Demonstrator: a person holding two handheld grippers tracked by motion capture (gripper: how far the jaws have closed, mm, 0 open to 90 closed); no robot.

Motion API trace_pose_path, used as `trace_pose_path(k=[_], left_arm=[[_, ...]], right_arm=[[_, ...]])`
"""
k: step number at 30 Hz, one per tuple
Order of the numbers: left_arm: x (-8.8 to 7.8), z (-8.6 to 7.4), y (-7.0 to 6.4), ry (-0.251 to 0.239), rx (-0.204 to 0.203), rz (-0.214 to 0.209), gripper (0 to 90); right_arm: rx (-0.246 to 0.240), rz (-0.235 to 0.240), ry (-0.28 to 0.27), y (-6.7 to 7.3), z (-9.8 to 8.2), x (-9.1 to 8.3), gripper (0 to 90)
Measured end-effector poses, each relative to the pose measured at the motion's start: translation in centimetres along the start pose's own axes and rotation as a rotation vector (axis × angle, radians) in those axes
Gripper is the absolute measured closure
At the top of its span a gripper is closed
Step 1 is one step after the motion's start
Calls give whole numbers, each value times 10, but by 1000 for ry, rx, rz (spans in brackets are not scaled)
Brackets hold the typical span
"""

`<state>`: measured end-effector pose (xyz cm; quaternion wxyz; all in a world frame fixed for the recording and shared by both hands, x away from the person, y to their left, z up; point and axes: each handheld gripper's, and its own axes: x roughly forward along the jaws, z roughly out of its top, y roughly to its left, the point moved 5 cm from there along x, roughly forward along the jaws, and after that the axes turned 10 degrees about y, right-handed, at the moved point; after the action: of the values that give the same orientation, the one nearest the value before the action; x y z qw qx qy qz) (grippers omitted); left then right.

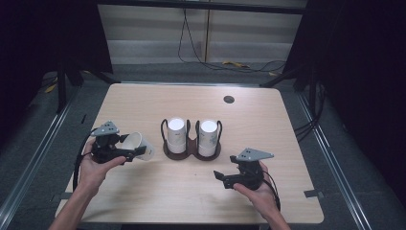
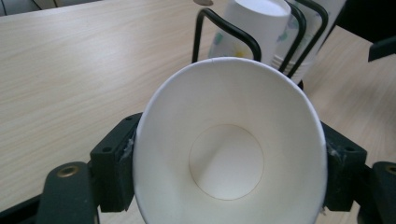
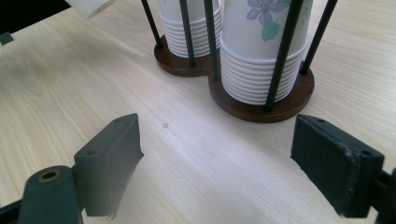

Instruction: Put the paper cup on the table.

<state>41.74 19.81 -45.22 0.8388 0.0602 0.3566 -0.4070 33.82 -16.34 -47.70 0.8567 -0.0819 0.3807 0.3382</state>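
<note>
Overhead, the high view is showing the whole light wooden table (image 1: 143, 201), with the left gripper (image 1: 125, 154) at the left of the frame holding a white paper cup (image 1: 140, 145) tipped on its side, just left of the dark double cup holder (image 1: 192, 152) at the centre. Only the left gripper view is looking straight into that cup (image 2: 229, 158): its jaws are clamping the rim from both sides, and the plain white inside and round bottom are facing the camera. Lower right in the high view, the right gripper (image 1: 221, 176) is hovering with jaws apart. Its own view is revealing stacked rims and blue flower prints on the two upside-down cup stacks (image 3: 261, 56) between the holder's black rods.
</note>
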Motion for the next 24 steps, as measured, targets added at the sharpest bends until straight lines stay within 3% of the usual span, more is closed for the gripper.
trace_pose_path(k=[5,11,17,22,24], left_arm=[[2,5,14,0,-20,44,232],[7,8,28,16,-41,107,225],[23,8,44,64,-64,138,225],[25,15,49,94,-73,133,225],[24,20,55,89,-82,159,225]], right_arm=[[21,52,-22,4,4,2,161],[4,49,-14,6,4,5,161],[-13,50,-3,8,2,7,161],[-29,55,3,10,2,8,161],[-27,54,8,9,1,9,161]])
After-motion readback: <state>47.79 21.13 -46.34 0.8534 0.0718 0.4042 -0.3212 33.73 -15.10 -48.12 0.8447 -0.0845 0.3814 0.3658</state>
